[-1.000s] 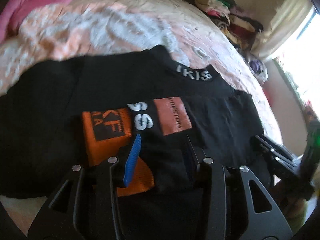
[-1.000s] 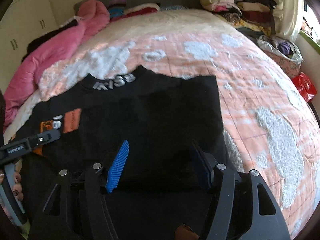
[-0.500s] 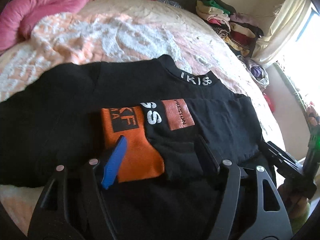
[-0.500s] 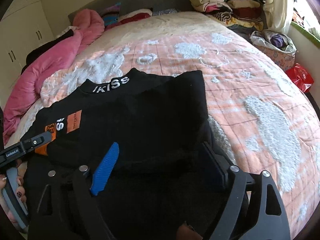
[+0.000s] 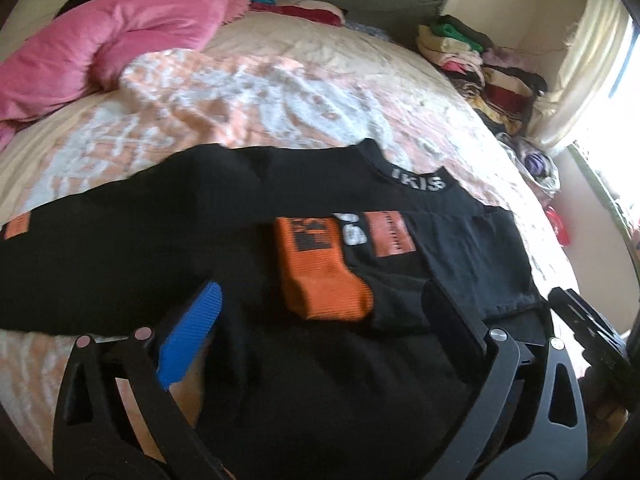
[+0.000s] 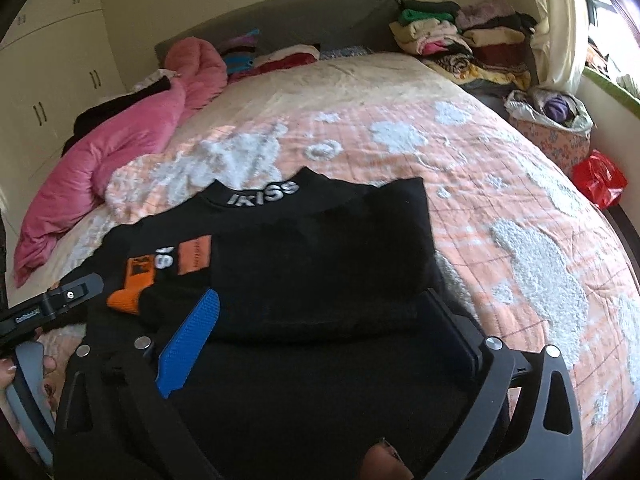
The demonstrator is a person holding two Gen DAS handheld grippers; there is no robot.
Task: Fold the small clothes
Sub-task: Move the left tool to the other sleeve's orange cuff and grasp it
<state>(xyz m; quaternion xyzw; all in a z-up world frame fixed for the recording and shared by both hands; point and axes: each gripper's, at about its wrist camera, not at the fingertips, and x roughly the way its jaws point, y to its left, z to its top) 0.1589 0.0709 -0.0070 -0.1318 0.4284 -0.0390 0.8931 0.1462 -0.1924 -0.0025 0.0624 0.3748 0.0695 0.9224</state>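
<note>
Lay crosswise beyond both released, just-widened, empty grippers, left (image 5: 320, 316) and right (image 6: 320, 320): black sweater (image 6: 320, 256), unfolded long sleeve (image 5: 100, 248) nearer left.

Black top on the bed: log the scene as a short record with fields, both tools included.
garment: black top, spread flat on the bed, lettered collar away from the cameras
fold: one sleeve with orange cuff laid across the body
surface: peach quilt
left tool: open, jaws just widened, nothing between them
right tool: open, jaws just widened, nothing gripped
background: pink blanket; stacked clothes
</note>
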